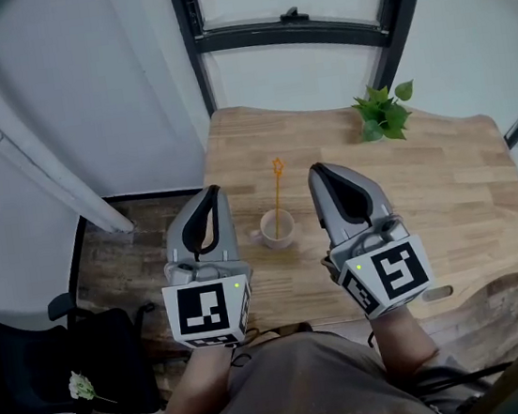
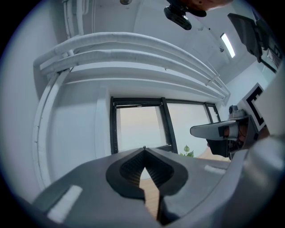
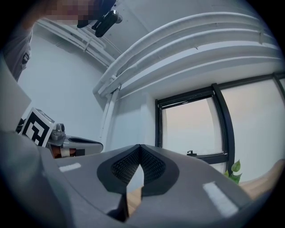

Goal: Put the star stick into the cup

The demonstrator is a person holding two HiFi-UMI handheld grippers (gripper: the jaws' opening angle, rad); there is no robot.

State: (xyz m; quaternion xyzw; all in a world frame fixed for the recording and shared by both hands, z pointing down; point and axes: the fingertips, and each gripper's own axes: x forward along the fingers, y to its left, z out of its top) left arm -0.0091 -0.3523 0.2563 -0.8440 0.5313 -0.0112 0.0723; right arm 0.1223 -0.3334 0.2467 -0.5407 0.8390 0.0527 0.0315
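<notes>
The left gripper (image 1: 209, 198) and right gripper (image 1: 323, 174), jaws pressed together on nothing, are held side by side with tips pointing forward. Between them the cup (image 1: 277, 230) holds the upright star stick (image 1: 278, 187) on the wooden table (image 1: 456, 194). A plant (image 1: 383, 114) stands beyond the right gripper, below the window (image 1: 293, 31).

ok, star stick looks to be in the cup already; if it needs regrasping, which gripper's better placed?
Right, marginally. The star stick stands in the cup, leaning slightly toward the right gripper, which sits nearer the star than the left gripper. Both have jaws shut and empty.
</notes>
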